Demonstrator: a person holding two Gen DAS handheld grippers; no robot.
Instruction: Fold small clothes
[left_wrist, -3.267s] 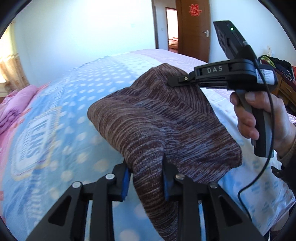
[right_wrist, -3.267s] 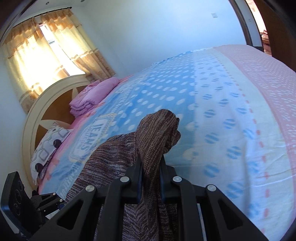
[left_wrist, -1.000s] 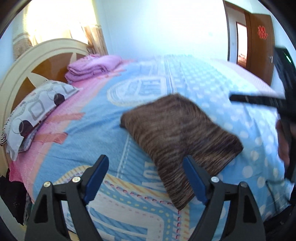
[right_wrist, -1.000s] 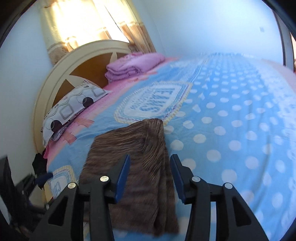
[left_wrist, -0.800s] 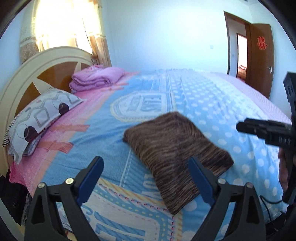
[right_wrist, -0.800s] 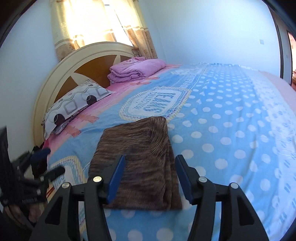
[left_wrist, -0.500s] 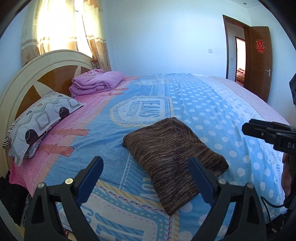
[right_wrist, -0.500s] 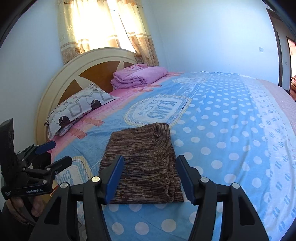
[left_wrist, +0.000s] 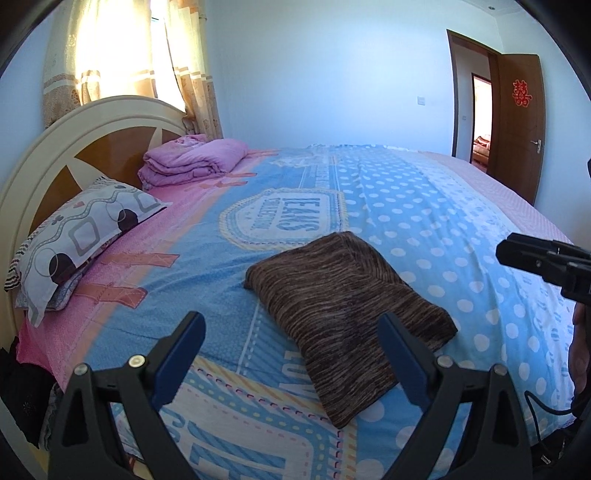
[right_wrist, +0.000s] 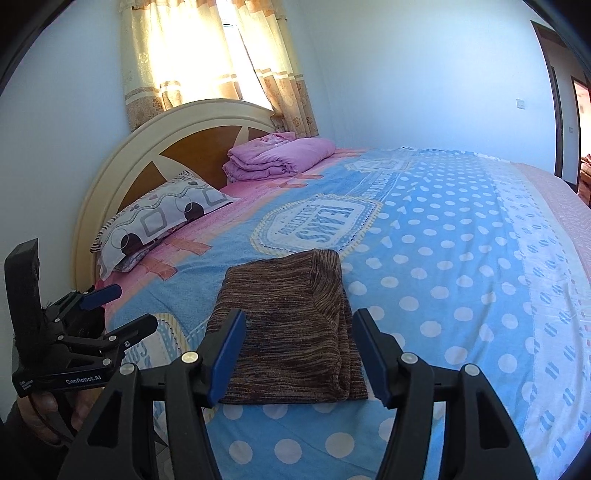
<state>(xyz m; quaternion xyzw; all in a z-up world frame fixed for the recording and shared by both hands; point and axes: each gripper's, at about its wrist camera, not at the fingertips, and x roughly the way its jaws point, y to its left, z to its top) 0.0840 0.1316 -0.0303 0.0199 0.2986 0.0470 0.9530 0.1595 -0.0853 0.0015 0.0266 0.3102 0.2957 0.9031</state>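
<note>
Both grippers, earlier clamped on the brown knit garment (left_wrist: 343, 306), now hang back from it. Left gripper (left_wrist: 291, 354): released, jaws wide, nothing between them. Right gripper (right_wrist: 299, 354): released, empty. Garment: folded into a rectangle, lying flat on the bedspread (right_wrist: 461, 258) just below its oval printed emblem (left_wrist: 284, 218). We judge it soft, light and floppy; we would pinch the thick folded edge.

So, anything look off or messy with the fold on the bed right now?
Nothing stands out. The brown knit garment lies folded flat on the bedspread, and both grippers are open, clear of it.
</note>
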